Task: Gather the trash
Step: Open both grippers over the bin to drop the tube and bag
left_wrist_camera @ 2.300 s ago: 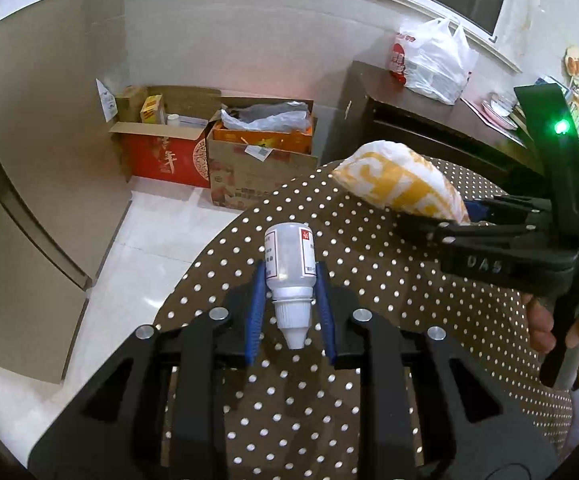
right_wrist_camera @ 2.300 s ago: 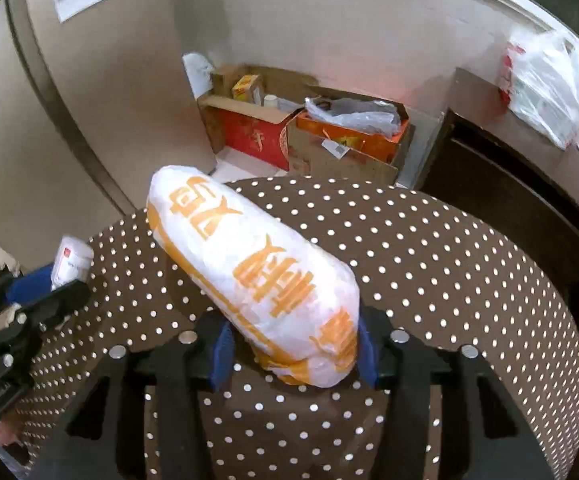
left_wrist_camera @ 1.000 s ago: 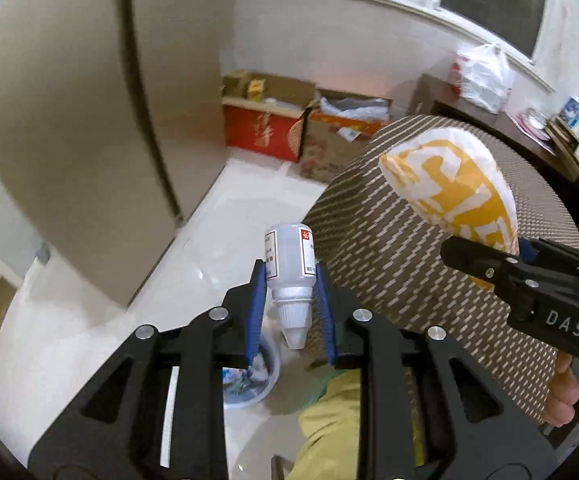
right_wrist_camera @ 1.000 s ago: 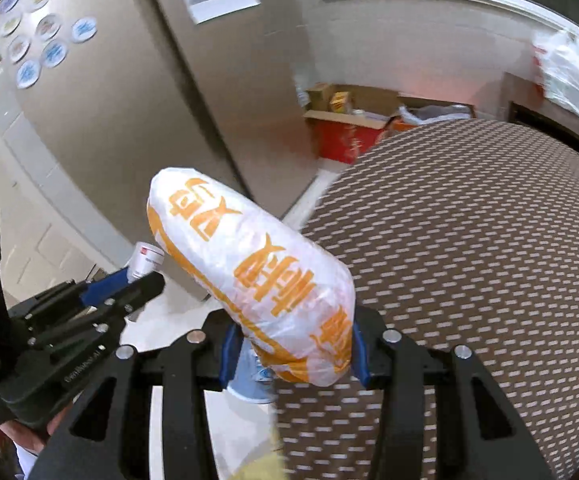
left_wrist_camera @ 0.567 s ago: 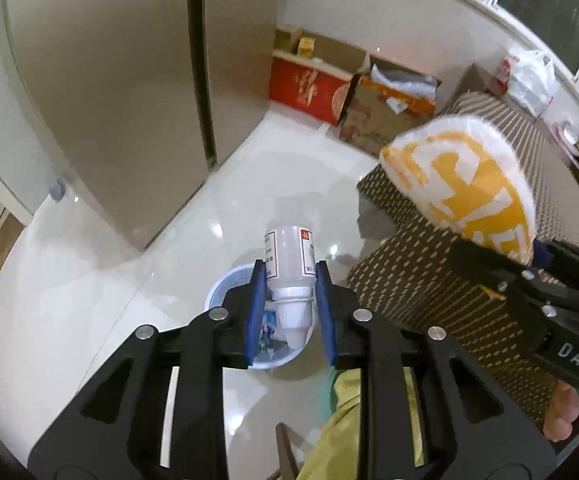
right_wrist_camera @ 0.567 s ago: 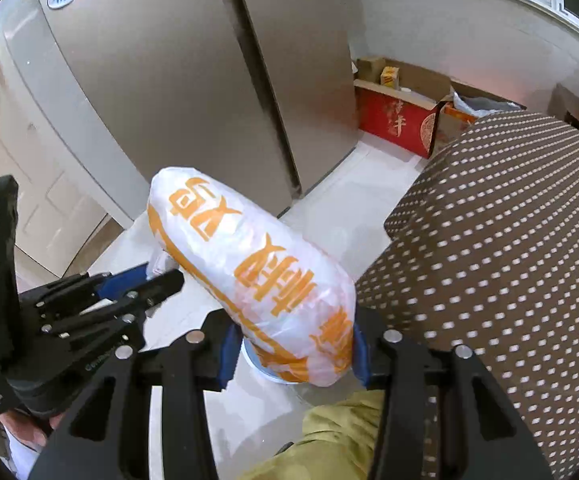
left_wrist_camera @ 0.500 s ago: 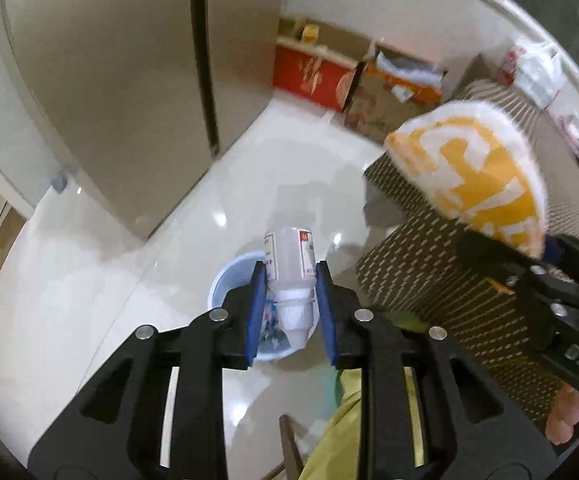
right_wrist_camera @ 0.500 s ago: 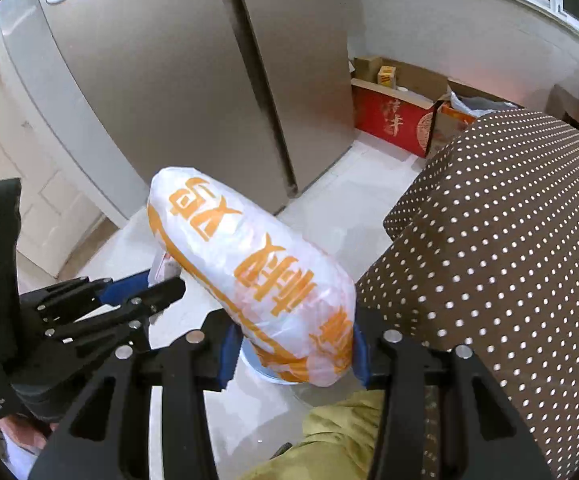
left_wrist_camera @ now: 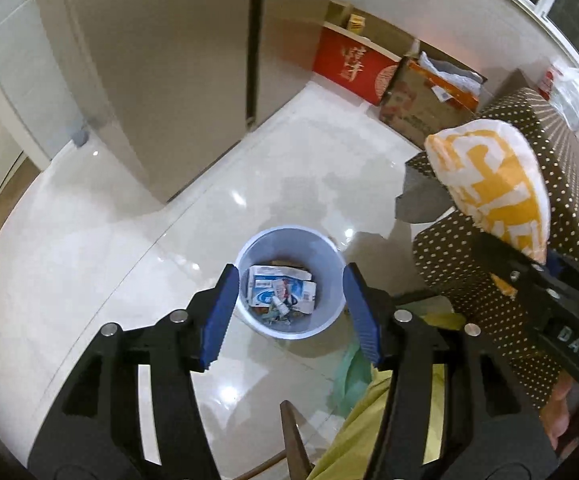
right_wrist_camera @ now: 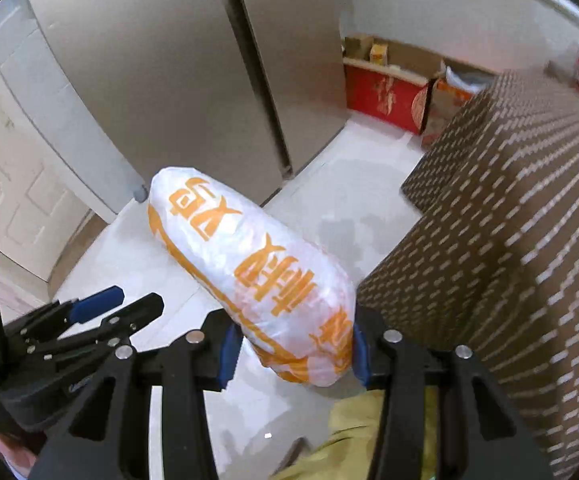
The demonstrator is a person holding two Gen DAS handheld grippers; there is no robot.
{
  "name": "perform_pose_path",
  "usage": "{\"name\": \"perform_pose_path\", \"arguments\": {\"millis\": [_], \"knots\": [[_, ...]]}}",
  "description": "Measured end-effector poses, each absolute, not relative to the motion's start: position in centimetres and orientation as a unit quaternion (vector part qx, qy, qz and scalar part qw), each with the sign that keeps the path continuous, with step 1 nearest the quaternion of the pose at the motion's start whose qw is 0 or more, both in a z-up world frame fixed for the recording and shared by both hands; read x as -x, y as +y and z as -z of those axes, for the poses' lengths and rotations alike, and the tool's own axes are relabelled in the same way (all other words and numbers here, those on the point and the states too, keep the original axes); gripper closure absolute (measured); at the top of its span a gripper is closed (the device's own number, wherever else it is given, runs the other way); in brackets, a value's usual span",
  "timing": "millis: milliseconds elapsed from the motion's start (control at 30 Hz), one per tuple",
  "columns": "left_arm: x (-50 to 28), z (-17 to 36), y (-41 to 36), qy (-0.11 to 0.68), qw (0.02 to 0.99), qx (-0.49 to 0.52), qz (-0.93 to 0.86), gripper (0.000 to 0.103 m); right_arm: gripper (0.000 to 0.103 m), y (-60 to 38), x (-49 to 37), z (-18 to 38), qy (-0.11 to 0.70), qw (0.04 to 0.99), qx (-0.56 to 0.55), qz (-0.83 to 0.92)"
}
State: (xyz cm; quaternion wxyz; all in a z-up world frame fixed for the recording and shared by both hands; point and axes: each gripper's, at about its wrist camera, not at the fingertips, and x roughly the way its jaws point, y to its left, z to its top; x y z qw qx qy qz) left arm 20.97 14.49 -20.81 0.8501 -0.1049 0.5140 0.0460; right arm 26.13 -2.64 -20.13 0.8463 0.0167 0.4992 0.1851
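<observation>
My left gripper (left_wrist_camera: 289, 269) hangs right above a pale blue trash bin (left_wrist_camera: 329, 258) on the floor. Its jaws are opening and nothing is between the blue pads (left_wrist_camera: 221, 312). Inside the bin lie crumpled packets and a small white bottle (left_wrist_camera: 279, 305). My right gripper (right_wrist_camera: 289, 350) is shut on a white plastic bag with orange print (right_wrist_camera: 257, 276), which sticks out forward past the fingers. The same bag (left_wrist_camera: 493, 184) shows at the right of the left wrist view, above and to the right of the bin. In the right wrist view the bin is hidden behind the bag.
A table with a brown dotted cloth (left_wrist_camera: 469, 280) stands right of the bin. Tall fridge doors (left_wrist_camera: 169, 60) rise behind it. A red box (left_wrist_camera: 353, 64) and cardboard boxes (left_wrist_camera: 429, 92) line the far wall. A person's yellow-green garment (left_wrist_camera: 369, 420) is just below the grippers.
The left jaws spread apart and the small white bottle left them; it now lies in the bin. Both grippers came down closer to the floor and bin. The right grip on the bag is unchanged.
</observation>
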Motion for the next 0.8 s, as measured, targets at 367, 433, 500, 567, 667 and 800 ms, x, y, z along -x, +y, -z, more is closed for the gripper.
{"name": "perform_pose_path", "arguments": {"millis": [367, 433, 500, 567, 667, 800], "knots": [[-19.0, 22.6, 18.5, 0.513, 0.845, 0.127, -0.080, 0.049, 0.030, 1.6, -28.4, 27.1, 0.568, 0.809, 0.050, -0.144], [-19.0, 23.1, 18.9, 0.516, 0.842, 0.134, -0.081, 0.049, 0.030, 1.6, -28.4, 27.7, 0.569, 0.807, 0.046, -0.150], [-19.1, 23.7, 19.2, 0.523, 0.838, 0.133, -0.084, 0.049, 0.030, 1.6, -28.3, 28.0, 0.576, 0.802, 0.050, -0.149], [-19.3, 24.0, 19.2, 0.527, 0.836, 0.131, -0.082, 0.049, 0.029, 1.4, -28.4, 28.2, 0.574, 0.805, 0.047, -0.146], [-19.2, 24.2, 19.1, 0.530, 0.834, 0.129, -0.083, 0.049, 0.027, 0.9, -28.2, 28.0, 0.575, 0.803, 0.043, -0.150], [-18.8, 23.6, 18.3, 0.524, 0.839, 0.123, -0.078, 0.046, 0.027, 0.9, -27.2, 26.8, 0.564, 0.809, 0.052, -0.158]]}}
